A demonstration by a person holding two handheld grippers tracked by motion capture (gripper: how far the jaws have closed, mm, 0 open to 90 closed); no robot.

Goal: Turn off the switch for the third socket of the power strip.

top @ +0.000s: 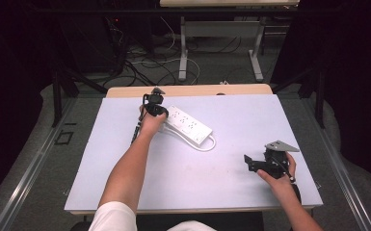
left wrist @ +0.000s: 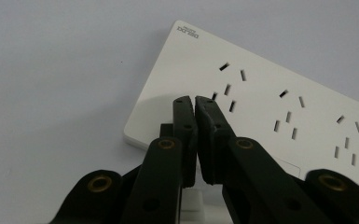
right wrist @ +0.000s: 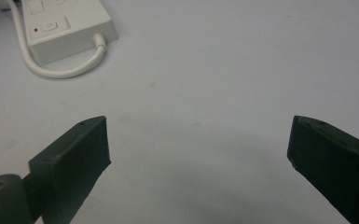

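White plastic and flat-topped, a power strip (top: 189, 125) lay slantwise on the pale sheet covering the table (top: 250, 183), toward its far left part, as a person worked at it with a gripper in each hand. Its upper face carried rows of socket groups, each a cluster of short dark slots, and small grey lettering marked one corner in the left gripper view (left wrist: 189, 31). At the opposite end, seen from the right gripper view, sat a pale rocker switch (right wrist: 49, 26) with a small red dot beside it, and a thick white cord (right wrist: 63, 70) left that end and curled back in a loop on the sheet.

The left gripper (left wrist: 195, 100) stood over the strip's near-left end, its black jaws pressed together with nothing visibly between them, their tips above the strip's bare corner beside the first socket group. The right gripper (top: 247, 161) rested well apart from the strip, low at the table's right side, its jaws spread wide over bare sheet.
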